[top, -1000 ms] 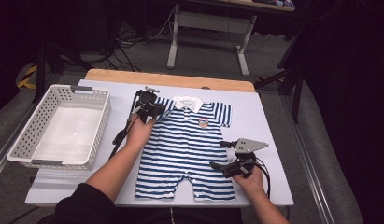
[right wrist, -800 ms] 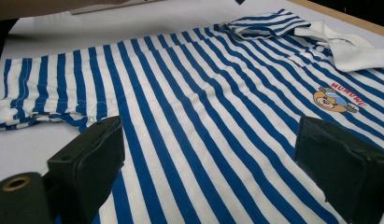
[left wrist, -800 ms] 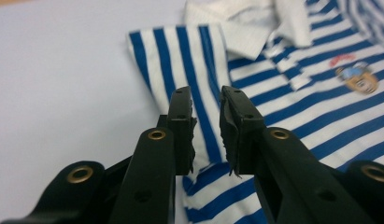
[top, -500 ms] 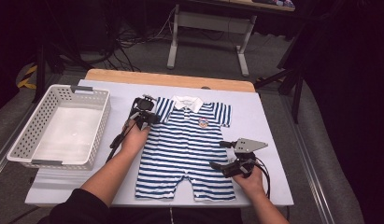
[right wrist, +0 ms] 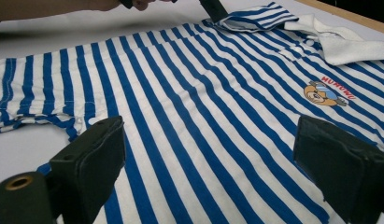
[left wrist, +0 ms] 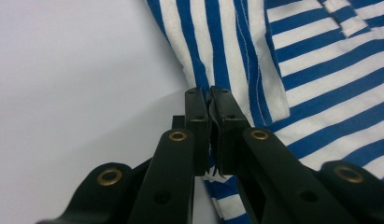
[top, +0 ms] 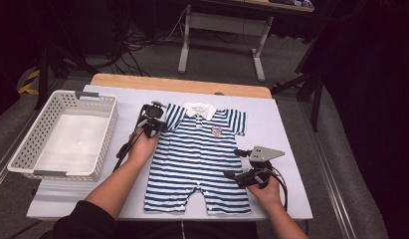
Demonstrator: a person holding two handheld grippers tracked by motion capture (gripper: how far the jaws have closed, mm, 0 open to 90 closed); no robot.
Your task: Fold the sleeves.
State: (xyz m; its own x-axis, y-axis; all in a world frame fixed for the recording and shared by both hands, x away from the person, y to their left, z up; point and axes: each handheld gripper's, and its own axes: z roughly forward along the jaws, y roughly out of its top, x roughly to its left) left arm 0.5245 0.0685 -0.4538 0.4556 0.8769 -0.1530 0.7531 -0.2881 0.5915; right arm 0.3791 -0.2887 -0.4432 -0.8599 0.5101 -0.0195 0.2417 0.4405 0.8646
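Note:
A blue-and-white striped baby romper (top: 202, 159) with a white collar and a small bear badge lies flat on the white table (top: 281, 124). My left gripper (top: 157, 125) is at its left sleeve (left wrist: 236, 60). In the left gripper view the jaws (left wrist: 209, 100) have just closed and pinch the sleeve's edge. My right gripper (top: 230, 175) rests at the romper's right side by the waist, pointing left. Its jaws (right wrist: 208, 140) stand wide open above the striped cloth (right wrist: 189, 107), gripping nothing.
A white plastic basket (top: 23, 149) stands at the table's left. A wooden strip (top: 182, 83) runs along the far edge. Bare table lies to the right of the romper. Beyond the table are desk legs and cables on the floor.
My left gripper has shifted slightly left to the sleeve's edge and closed on it. The right hand has stayed put.

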